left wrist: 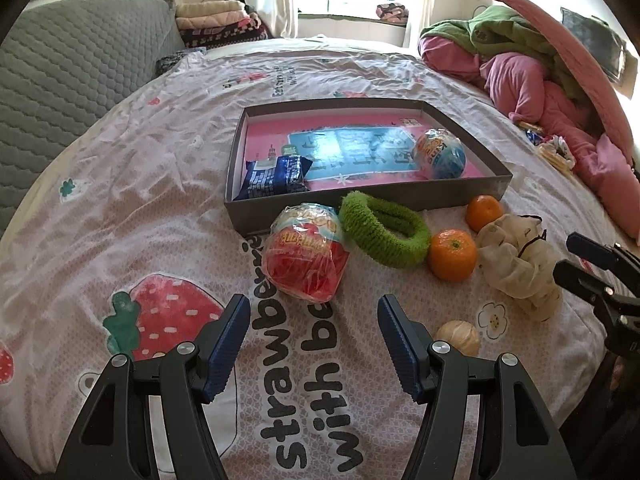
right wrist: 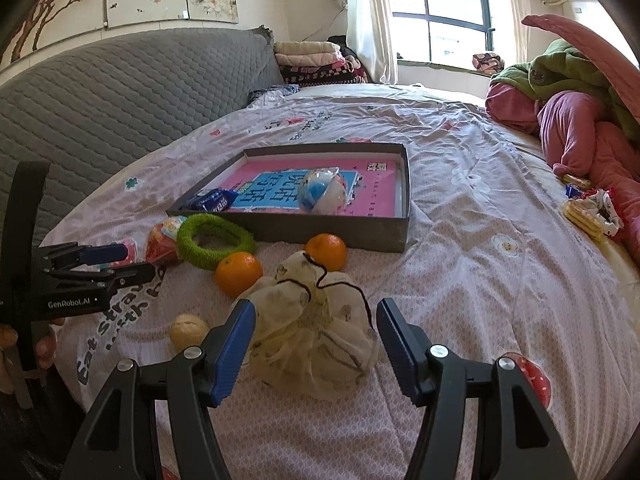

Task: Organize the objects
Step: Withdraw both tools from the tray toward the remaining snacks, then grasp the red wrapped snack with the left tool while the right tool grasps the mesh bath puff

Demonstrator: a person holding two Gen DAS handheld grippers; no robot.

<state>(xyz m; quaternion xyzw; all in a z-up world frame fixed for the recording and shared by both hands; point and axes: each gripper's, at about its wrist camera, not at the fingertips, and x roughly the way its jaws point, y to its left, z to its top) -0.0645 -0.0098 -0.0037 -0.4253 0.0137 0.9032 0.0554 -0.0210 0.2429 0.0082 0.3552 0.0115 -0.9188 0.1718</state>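
A shallow grey box (left wrist: 360, 200) (right wrist: 320, 230) lies on the bed, holding a blue snack packet (left wrist: 276, 176) and a blue-white wrapped ball (left wrist: 440, 154). In front of it lie a red wrapped ball (left wrist: 308, 256), a green scrunchie (left wrist: 384, 232), two oranges (left wrist: 452, 255) (left wrist: 484, 212), a cream scrunchie (left wrist: 516, 268) (right wrist: 316, 344) and a peeled orange (left wrist: 460, 338). My left gripper (left wrist: 314, 320) is open just short of the red ball. My right gripper (right wrist: 316, 330) is open with the cream scrunchie between its fingers.
A grey quilted headboard (right wrist: 120, 92) runs along the left. Pink and green bedding (right wrist: 580, 128) is piled at the right with biscuits (right wrist: 588, 216) beside it. Folded blankets (left wrist: 216, 24) are stacked by the window.
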